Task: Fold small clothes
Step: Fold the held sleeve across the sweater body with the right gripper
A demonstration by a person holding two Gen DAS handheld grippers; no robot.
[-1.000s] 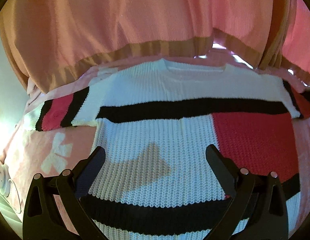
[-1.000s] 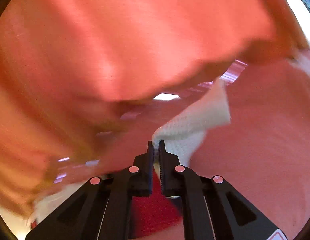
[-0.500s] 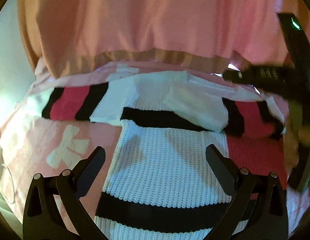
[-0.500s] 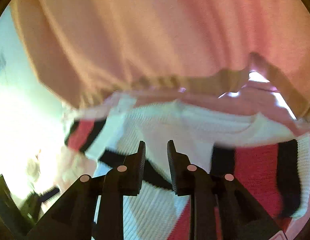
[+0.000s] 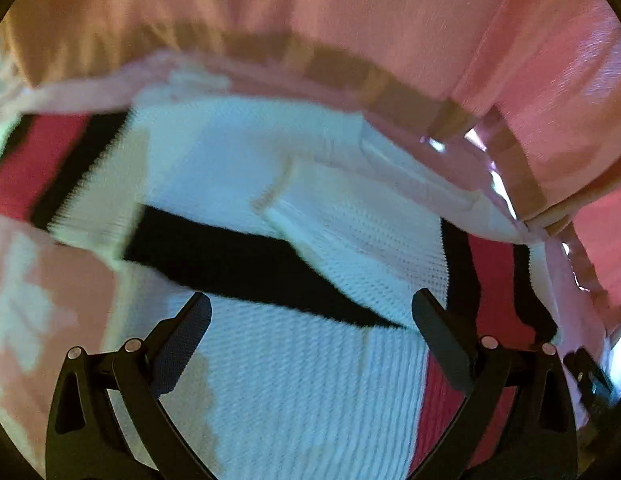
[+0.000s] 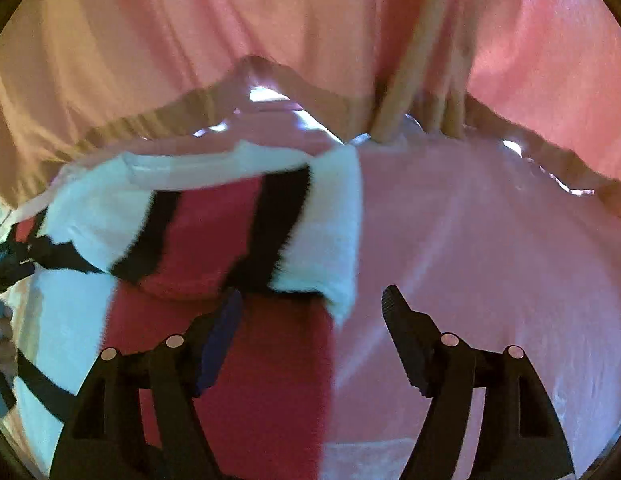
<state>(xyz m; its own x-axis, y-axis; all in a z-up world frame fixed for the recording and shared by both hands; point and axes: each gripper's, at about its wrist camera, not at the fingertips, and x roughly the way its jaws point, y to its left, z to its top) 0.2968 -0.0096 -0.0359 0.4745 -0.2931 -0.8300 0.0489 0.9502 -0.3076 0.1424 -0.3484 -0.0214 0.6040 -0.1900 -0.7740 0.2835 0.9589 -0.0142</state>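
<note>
A small knit sweater (image 5: 310,380), white with black stripes and red blocks, lies flat on a pink cloth (image 6: 490,240). Its one sleeve (image 5: 362,240) is folded in across the chest; in the right wrist view this folded sleeve (image 6: 230,232) shows red, black and white bands. The other sleeve (image 5: 50,168) lies spread out to the left. My left gripper (image 5: 310,328) is open and empty above the sweater's body. My right gripper (image 6: 310,320) is open and empty above the sweater's side edge, just below the folded sleeve.
A person's pink top with a tan hem (image 5: 350,60) hangs over the far side of the surface in both views (image 6: 310,40). The pink cloth carries a pale bow print (image 5: 22,320) at the left. The other gripper's black frame (image 6: 6,264) shows at the left edge.
My right gripper let go of the sleeve after laying it across the chest, opened wide and drew back toward the sweater's side. My left gripper shifted slightly, still open.
</note>
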